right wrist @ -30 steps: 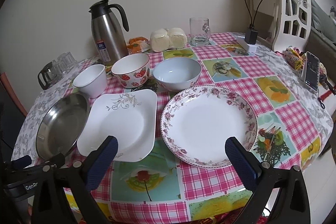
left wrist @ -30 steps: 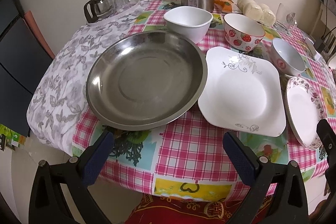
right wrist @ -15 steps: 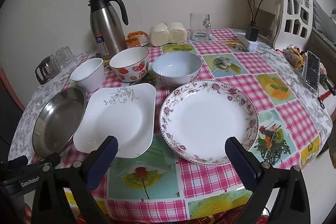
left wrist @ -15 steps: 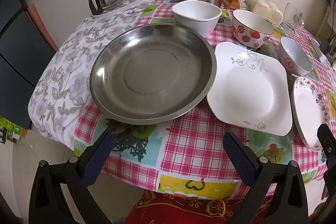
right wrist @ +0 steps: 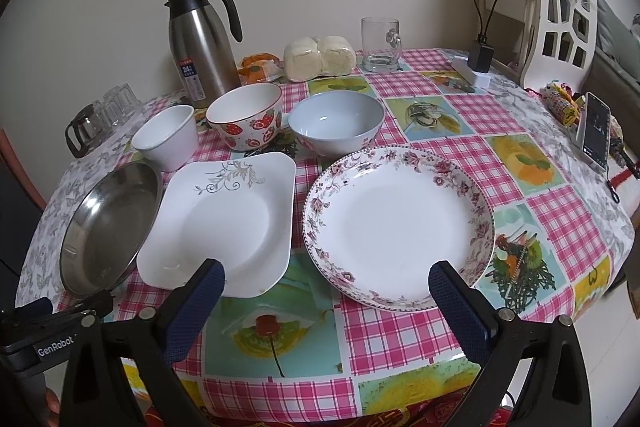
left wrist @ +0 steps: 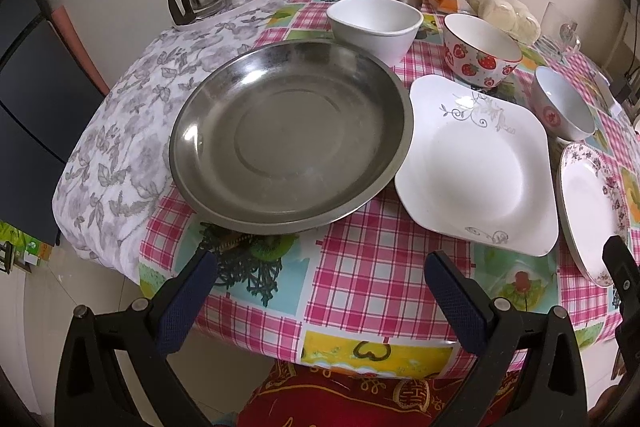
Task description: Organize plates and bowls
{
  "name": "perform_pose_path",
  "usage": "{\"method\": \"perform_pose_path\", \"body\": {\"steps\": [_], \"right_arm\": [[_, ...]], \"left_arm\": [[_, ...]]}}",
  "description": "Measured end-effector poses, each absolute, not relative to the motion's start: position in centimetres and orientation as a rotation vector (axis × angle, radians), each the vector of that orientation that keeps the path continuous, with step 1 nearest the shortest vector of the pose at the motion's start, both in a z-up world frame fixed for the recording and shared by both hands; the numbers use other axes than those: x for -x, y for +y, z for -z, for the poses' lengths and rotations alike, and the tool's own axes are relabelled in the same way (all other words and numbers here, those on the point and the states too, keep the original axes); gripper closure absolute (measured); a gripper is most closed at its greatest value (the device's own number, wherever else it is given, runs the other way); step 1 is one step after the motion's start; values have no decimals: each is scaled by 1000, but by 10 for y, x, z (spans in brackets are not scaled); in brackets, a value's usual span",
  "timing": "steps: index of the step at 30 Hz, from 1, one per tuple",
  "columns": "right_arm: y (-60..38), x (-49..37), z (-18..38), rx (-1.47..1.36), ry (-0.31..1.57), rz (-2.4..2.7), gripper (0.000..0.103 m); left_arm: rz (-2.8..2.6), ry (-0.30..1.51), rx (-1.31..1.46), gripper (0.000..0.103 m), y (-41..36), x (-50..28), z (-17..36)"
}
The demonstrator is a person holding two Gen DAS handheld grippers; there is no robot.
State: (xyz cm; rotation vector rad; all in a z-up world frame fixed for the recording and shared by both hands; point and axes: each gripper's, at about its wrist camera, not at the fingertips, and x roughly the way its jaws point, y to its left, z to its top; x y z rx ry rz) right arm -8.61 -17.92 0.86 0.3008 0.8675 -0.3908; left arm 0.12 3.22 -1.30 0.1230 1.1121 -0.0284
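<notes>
**Steel, china and checked cloth: three plates, three bowls**

Steel plate (left wrist: 288, 143) fills the left-wrist frame's centre; square white plate (left wrist: 476, 167) to its right; floral round plate (right wrist: 396, 223) centre of the right-wrist frame. Behind: blue bowl (right wrist: 336, 125), strawberry bowl (right wrist: 246, 121), white bowl (right wrist: 168, 137). All empty. Left gripper (left wrist: 320, 291) and right gripper (right wrist: 326, 299) gape wide, holding nothing.

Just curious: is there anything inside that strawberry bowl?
From the right view, the strawberry bowl shows only a bare white inner wall, with nothing poking above the rim. Its near wall hides the very bottom, so that part can't be confirmed.
</notes>
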Motion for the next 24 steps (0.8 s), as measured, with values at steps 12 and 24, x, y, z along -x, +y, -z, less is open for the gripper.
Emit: {"method": "perform_pose_path", "body": {"steps": [12,24], "right_arm": [[-179,86,-7,-301,868,391,0],[-178,85,-6,-298,869,390,0]], "left_arm": [[28,1127,-127,0,31,-2,15],[24,1125,-118,0,34,-2,16]]}}
